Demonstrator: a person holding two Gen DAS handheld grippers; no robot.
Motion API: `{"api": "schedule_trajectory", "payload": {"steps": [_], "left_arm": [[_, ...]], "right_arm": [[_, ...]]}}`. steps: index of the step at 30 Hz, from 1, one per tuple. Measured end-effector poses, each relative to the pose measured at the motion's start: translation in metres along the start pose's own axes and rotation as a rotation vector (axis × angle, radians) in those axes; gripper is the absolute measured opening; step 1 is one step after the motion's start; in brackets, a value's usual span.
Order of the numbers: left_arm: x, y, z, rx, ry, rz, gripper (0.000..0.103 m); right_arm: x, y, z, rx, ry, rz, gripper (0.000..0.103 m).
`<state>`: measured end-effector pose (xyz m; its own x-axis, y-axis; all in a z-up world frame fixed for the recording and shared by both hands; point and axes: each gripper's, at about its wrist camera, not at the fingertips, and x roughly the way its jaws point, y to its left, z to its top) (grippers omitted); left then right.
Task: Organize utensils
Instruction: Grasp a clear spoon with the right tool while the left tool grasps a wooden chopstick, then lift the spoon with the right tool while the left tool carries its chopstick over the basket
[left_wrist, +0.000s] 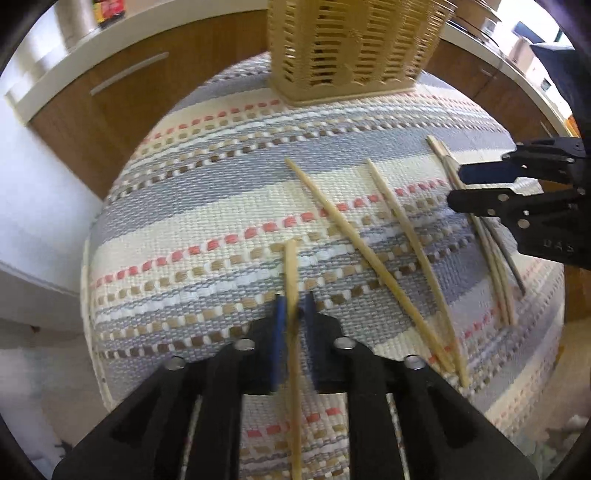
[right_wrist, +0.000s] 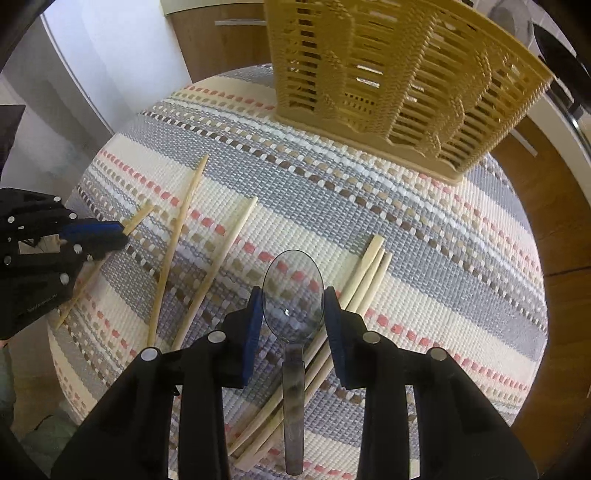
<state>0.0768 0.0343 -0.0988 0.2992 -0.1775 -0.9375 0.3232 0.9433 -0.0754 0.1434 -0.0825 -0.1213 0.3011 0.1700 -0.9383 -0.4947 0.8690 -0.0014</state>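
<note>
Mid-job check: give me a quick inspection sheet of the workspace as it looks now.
Surface: striped woven mat over a round table.
Job's things: slotted utensil basket upright at the far edge; two loose chopsticks; chopstick bundle under a clear plastic spoon.
Clutter: nothing seen.
Grippers: left tool shut on single chopstick; right tool open, pads either side of the spoon bowl.
Cables: nothing seen.
Surroundings: wooden cabinets, white counter.
</note>
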Motion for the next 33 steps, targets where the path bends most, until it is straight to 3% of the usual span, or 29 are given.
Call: {"api": "schedule_trajectory", "payload": {"steps": [4, 5, 7, 9, 12, 17, 23, 30, 33], "left_arm": [[0.005, -0.005, 0.01, 0.067, 0.06, -0.008, 0.021], [0.006, -0.006, 0.012, 0.082, 0.07, 0.007, 0.008], [0.009, -0.013, 0.013, 0.127, 0.084, 0.065, 0.004], [0.01, -0.019, 0.015, 0.14, 0.077, 0.081, 0.004], [-0.002, -0.024, 0.014, 0.112, 0.027, 0.032, 0.004], [-0.058, -0.026, 0.017, 0.078, -0.185, -0.042, 0.004], [-0.124, -0.033, 0.048, 0.034, -0.438, -0.111, 0.004], [-0.17, -0.036, 0.109, -0.007, -0.68, -0.126, 0.004], [-0.182, -0.04, 0.126, -0.014, -0.739, -0.113, 0.004]], "right_arm": [[-0.004, -0.009, -0.004, 0.012, 0.0, 0.012, 0.03], [-0.005, -0.011, -0.005, 0.017, -0.002, 0.021, 0.03], [-0.014, -0.016, -0.012, 0.021, -0.009, 0.023, 0.03], [-0.024, -0.022, -0.015, 0.028, -0.024, 0.033, 0.03], [-0.042, -0.026, -0.023, 0.04, -0.061, 0.044, 0.03], [-0.09, -0.036, -0.033, 0.034, -0.189, 0.063, 0.03], [-0.149, -0.05, -0.027, 0.054, -0.361, 0.072, 0.03], [-0.195, -0.079, 0.0, 0.139, -0.559, 0.07, 0.03], [-0.204, -0.089, 0.013, 0.171, -0.628, 0.05, 0.03]]}}
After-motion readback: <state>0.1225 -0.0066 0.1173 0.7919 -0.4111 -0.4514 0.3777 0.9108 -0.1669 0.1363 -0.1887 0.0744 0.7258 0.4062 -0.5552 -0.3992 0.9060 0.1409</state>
